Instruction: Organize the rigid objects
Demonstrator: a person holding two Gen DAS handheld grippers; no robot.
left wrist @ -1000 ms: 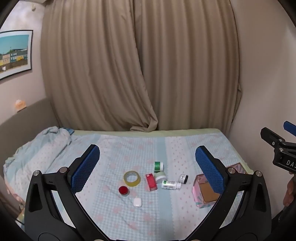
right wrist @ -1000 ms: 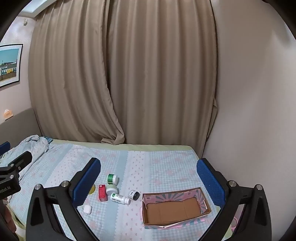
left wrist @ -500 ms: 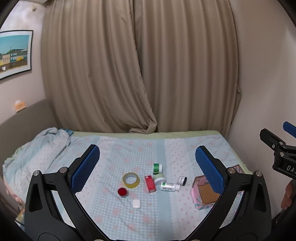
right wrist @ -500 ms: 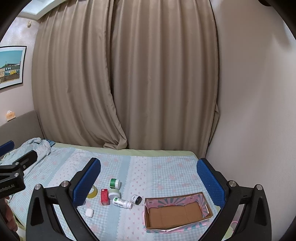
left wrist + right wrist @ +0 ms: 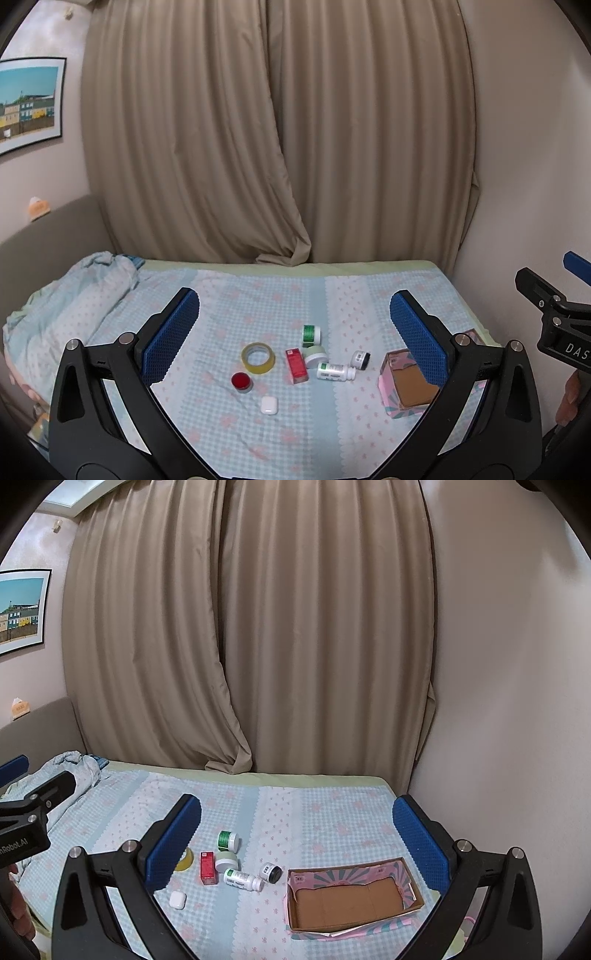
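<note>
Small objects lie on the bed: a yellow tape roll, a red box, a red-lidded jar, a white earbud case, a green jar, a pale green jar, a white pill bottle and a black-capped bottle. An empty pink cardboard box lies to their right. My left gripper is open and empty, held high above them. My right gripper is open and empty, above the pill bottle and the box.
The bed has a blue checked sheet and a crumpled blanket at the left. Beige curtains hang behind it and a plain wall closes the right side. A framed picture hangs at the left.
Both grippers have risen and drawn back a little, so the objects and the box sit lower and smaller in both views. Nothing on the bed has moved.
</note>
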